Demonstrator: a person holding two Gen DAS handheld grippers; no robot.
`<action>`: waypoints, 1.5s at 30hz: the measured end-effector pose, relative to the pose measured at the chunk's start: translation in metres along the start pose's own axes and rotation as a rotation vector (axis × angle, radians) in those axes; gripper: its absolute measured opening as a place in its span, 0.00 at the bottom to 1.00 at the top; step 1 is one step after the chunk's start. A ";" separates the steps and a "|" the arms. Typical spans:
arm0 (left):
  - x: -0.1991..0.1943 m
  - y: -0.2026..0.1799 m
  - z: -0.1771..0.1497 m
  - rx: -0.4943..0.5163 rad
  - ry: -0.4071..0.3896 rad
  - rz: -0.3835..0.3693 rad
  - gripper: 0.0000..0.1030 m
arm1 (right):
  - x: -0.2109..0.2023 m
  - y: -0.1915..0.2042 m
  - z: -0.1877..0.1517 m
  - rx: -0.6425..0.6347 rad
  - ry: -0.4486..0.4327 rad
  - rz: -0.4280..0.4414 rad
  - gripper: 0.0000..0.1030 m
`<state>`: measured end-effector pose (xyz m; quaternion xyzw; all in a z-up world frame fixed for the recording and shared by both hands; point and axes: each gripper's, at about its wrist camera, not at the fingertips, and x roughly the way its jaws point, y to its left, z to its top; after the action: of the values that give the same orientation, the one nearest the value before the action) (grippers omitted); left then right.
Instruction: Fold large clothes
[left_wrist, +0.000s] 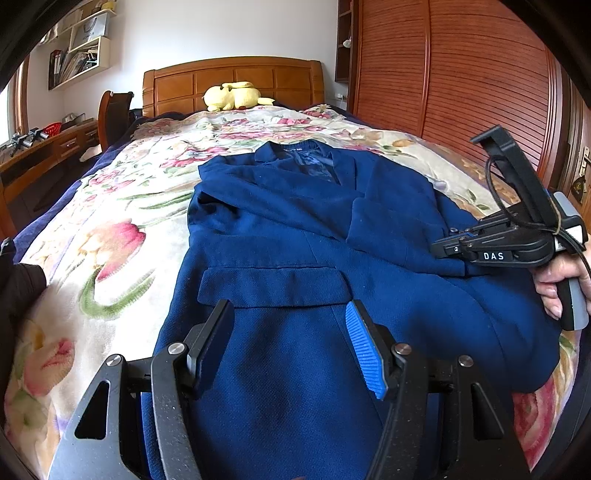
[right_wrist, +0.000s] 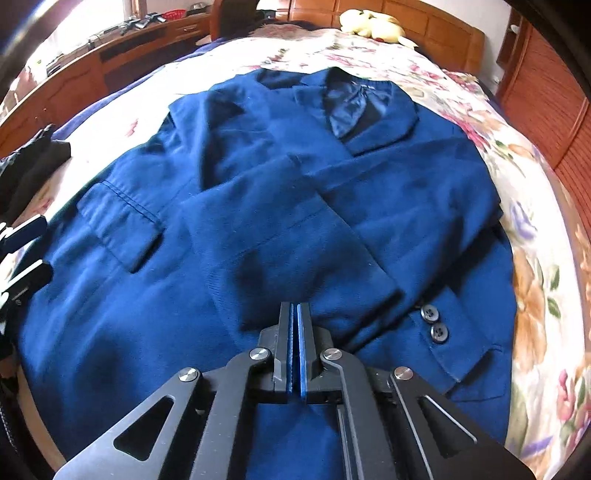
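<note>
1. Nearest in the right wrist view, we find the right hand-held gripper (right_wrist: 295, 314) at lower centre with its pads pressed together. Its tips sit at the near edge of a folded-over sleeve (right_wrist: 295, 236); whether any cloth is caught between the pads we cannot tell.
2. In the left wrist view, the left hand-held gripper (left_wrist: 290, 332) stands spread at the bottom of the frame. Its fingers straddle the cloth just below the pocket flap (left_wrist: 273, 286) and pinch nothing.
3. The blue jacket (left_wrist: 295, 221) lies flat on the bed (left_wrist: 110, 221), face up. Its long axis runs away from both grippers, hem at the bottom of each frame and collar (right_wrist: 354, 103) toward the top.
4. We judge the right hand-held gripper the nearer to the sleeve. The left is nearer the hem on the pocket side.
5. We judge that the coming fold turns on this layout: the collar lies straight ahead of both grippers, so the hem end would travel up-frame.
6. Farthest, a yellow plush toy (left_wrist: 232, 96) rests by the headboard (left_wrist: 236, 83).
</note>
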<state>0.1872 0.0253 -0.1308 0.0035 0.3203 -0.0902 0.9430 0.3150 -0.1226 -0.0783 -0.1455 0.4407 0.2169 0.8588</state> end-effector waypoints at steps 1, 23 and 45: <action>0.000 0.000 0.000 -0.001 0.000 0.000 0.62 | -0.002 -0.004 0.000 0.004 -0.005 -0.013 0.02; 0.002 -0.001 0.000 0.010 0.012 0.002 0.62 | 0.018 -0.049 0.003 0.109 0.013 -0.006 0.09; -0.035 0.012 0.002 0.026 -0.058 0.019 0.62 | -0.085 0.024 -0.054 0.034 -0.181 0.257 0.03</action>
<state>0.1632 0.0430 -0.1086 0.0163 0.2914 -0.0857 0.9526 0.2215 -0.1464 -0.0407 -0.0534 0.3802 0.3297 0.8625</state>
